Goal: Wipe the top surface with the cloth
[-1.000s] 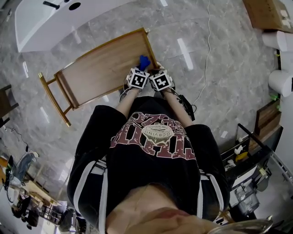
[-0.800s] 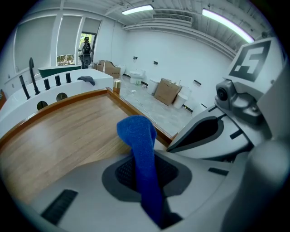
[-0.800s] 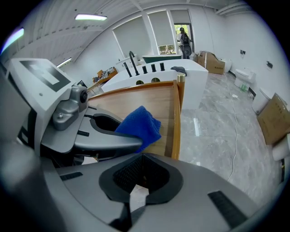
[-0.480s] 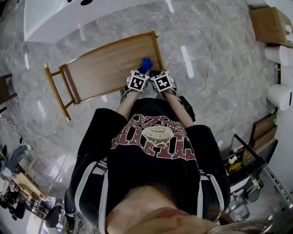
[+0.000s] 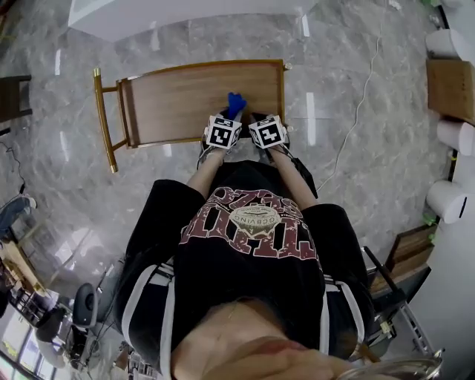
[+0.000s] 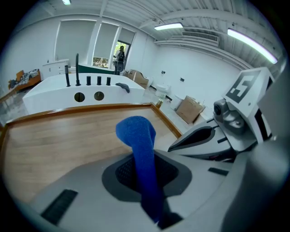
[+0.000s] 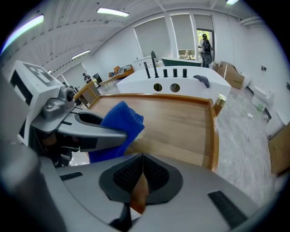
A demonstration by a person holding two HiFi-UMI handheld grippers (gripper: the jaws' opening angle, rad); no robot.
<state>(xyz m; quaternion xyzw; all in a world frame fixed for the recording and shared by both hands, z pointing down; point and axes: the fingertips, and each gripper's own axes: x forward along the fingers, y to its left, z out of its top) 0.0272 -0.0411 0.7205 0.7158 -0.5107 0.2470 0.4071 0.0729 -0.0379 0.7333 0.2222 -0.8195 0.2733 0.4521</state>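
A wooden table top (image 5: 185,100) in a gold frame lies in front of me. My left gripper (image 5: 226,122) is shut on a blue cloth (image 5: 235,104), which pokes out past its jaws over the top's near right part. In the left gripper view the blue cloth (image 6: 138,140) stands up from between the closed pads of the left gripper (image 6: 144,165), above the wood (image 6: 63,133). My right gripper (image 5: 261,122) sits close beside it on the right. The right gripper (image 7: 142,167) is shut with nothing in it, and the cloth (image 7: 118,124) shows to its left.
A white tub-like unit (image 5: 185,11) with black fittings stands just beyond the table. A white cable (image 5: 358,111) runs over the marble floor to the right. Cardboard boxes (image 5: 453,85) and white rolls (image 5: 445,197) stand at the far right. A person (image 6: 120,55) is in a distant doorway.
The head view has swung, so the table now lies level in the picture and farther left. Both grippers and the cloth stay over the top's near right part.
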